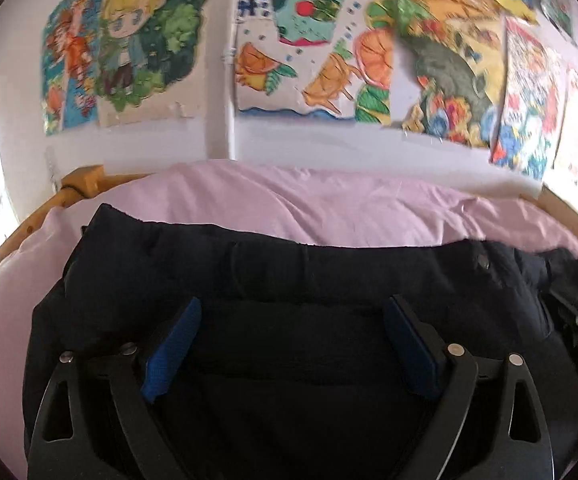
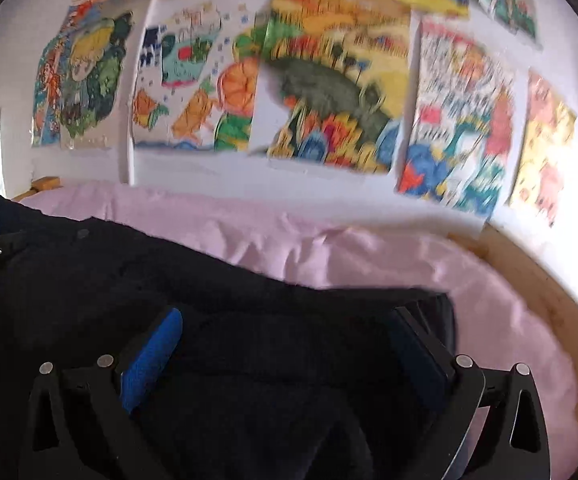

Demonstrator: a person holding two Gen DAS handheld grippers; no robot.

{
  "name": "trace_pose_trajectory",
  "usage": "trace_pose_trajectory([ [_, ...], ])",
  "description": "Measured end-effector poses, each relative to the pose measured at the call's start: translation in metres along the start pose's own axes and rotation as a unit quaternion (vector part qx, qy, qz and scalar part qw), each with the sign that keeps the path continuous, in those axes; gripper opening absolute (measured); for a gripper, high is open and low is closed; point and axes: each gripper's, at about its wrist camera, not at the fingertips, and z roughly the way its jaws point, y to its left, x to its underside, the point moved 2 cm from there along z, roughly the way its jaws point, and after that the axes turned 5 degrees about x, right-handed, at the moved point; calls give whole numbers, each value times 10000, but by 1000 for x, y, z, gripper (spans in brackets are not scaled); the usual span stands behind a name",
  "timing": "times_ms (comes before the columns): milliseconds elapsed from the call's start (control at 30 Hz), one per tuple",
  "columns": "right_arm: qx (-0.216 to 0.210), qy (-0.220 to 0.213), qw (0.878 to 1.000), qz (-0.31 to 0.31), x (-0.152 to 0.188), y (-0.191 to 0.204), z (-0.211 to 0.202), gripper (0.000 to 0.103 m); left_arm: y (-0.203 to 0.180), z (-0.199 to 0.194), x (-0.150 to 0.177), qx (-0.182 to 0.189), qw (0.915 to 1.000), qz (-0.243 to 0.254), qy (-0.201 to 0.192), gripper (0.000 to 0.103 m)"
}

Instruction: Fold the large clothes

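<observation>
Now both claws, left claw (image 1: 293, 344) and right claw (image 2: 289, 356), hover spread over the dark garment (image 1: 269, 272); pinch matching edges evenly on the bed (image 1: 329, 208).

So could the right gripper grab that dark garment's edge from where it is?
Probably yes: the right gripper is open, its fingers spread just over the dark garment, and nothing lies between them.

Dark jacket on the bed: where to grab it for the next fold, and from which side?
Grip the jacket at its far edge, where it ends against the pink sheet. Come in from above and the near side, one gripper toward each end: that edge lies raised and exposed, so fingers could probably slip under it.
</observation>
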Motion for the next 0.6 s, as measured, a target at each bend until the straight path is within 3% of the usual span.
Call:
trace_pose_trajectory([
  [300, -132, 62, 9998, 104, 17, 5, 29, 103, 12, 36, 7, 221, 9996, -122, 110, 92],
  [600, 7, 147, 9999, 49, 23, 12, 52, 103, 10, 50, 12, 61, 9999, -87, 7, 92],
])
